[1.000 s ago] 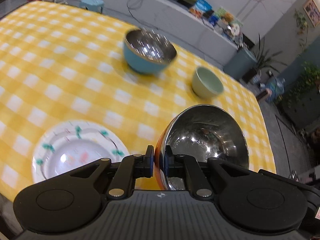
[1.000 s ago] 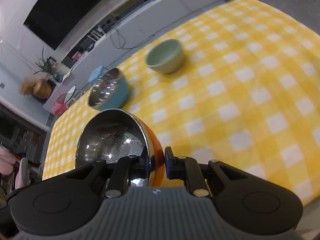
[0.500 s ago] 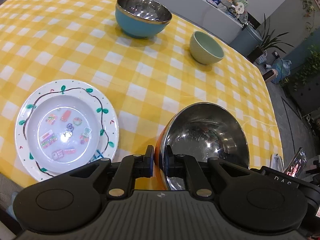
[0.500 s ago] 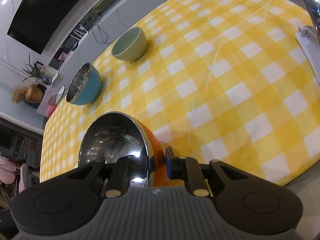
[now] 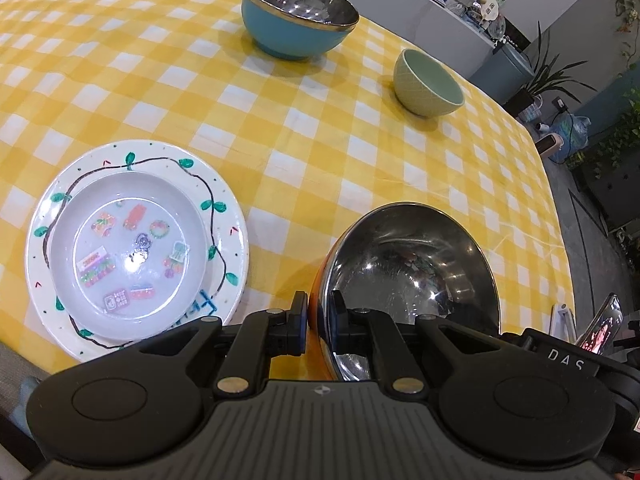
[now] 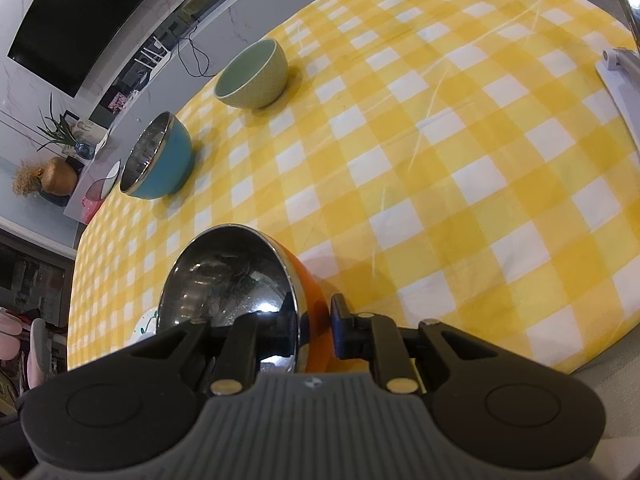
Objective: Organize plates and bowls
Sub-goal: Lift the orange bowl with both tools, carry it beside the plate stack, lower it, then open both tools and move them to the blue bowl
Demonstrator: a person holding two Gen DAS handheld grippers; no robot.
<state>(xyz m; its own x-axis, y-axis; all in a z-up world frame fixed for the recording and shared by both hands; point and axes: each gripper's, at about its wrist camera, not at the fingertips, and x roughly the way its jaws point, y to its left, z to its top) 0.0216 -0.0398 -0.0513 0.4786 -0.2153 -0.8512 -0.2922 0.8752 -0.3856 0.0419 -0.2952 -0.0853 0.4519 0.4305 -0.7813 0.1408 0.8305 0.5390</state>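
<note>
**Orange steel bowl pinched at both rims, near the bench's front edge**

At far left, white plate (image 5: 136, 236) with a smaller picture dish nested inside: ceramic, stiff, likely chip-prone, sitting close to the near bench (image 5: 320, 152) edge. Just right of it, orange bowl (image 5: 408, 280), steel-lined, thin-walled, probably light, slick where polished. Left gripper (image 5: 319, 322) nearly closed on its left rim, one jaw outside on the orange skin, one inside. Right gripper (image 6: 314, 326) likewise clamped on the opposite rim. Rim the only sensible hold; a round wall offers nothing else. Further back, blue bowl (image 5: 298, 16) and green bowl (image 5: 428, 84), well apart. Plenty of bare cloth in the middle and to the right; a white stand (image 6: 618, 70) near the right edge.
</note>
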